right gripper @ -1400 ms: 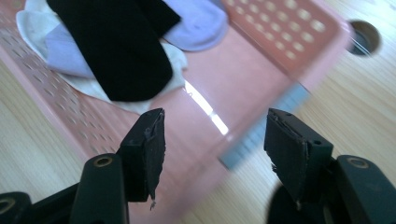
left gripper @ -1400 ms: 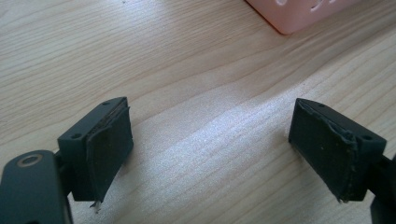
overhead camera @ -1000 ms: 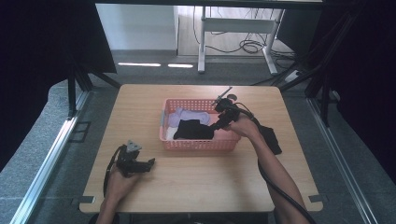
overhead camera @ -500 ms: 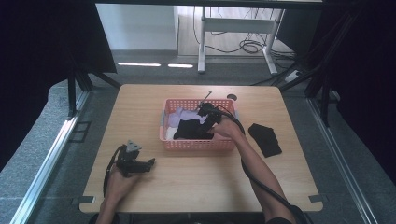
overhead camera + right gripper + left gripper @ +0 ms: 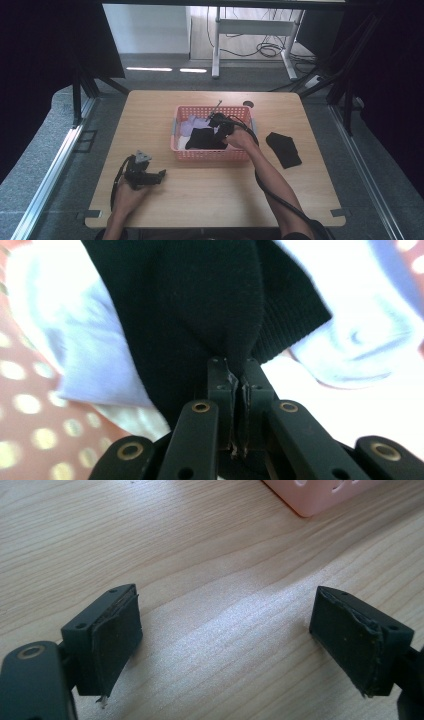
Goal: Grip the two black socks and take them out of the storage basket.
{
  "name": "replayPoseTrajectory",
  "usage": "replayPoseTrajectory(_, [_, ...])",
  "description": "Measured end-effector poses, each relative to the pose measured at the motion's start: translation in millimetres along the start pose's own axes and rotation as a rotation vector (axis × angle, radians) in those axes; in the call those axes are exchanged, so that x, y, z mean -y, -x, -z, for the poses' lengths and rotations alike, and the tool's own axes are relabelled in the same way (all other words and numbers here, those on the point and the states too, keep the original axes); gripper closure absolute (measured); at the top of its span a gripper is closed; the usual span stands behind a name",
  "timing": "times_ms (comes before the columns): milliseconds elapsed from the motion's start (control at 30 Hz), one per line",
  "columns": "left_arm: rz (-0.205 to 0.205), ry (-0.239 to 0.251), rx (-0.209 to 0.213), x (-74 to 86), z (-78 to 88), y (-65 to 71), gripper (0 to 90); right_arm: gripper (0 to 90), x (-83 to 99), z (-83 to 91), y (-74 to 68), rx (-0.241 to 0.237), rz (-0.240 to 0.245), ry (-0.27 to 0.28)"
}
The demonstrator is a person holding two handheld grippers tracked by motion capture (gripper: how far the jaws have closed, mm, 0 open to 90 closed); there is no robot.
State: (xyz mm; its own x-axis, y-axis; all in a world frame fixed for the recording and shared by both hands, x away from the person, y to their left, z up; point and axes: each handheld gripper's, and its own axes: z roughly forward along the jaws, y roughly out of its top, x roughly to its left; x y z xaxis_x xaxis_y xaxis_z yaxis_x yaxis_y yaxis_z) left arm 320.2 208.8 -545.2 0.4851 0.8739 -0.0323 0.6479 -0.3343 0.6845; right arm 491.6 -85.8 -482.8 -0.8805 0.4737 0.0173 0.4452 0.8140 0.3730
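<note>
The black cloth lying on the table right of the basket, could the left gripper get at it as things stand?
Probably not directly. The left gripper rests open at the table's near left, and the pink basket and the person's right forearm lie between it and the black cloth.

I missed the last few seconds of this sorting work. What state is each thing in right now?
Right gripper: in the basket; its jaws have just been closing, now shut on the black garment.
Black garment: pinched into a fold, lying on pale clothes.
Pink basket: upright, holding clothes.
Black cloth: flat on the table, right of the basket.
Left gripper: open, nothing between its jaws.
</note>
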Motion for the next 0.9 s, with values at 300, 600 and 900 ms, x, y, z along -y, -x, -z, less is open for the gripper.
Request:
replayPoseTrajectory(300, [0.004,0.004,0.000,0.0,-0.4,0.3,13.1,86.1,-7.1,38.8,-4.0,-0.001,0.005,0.098])
replayPoseTrajectory(600, [-0.002,0.003,-0.001,-0.1,-0.4,0.4,13.0,86.1,-10.1,78.2,-5.6,0.030,0.009,0.168])
replayPoseTrajectory(900, [-0.001,0.006,-0.002,-0.2,-0.6,0.5,13.0,86.1,-7.4,112.8,-1.8,0.071,-0.009,0.197])
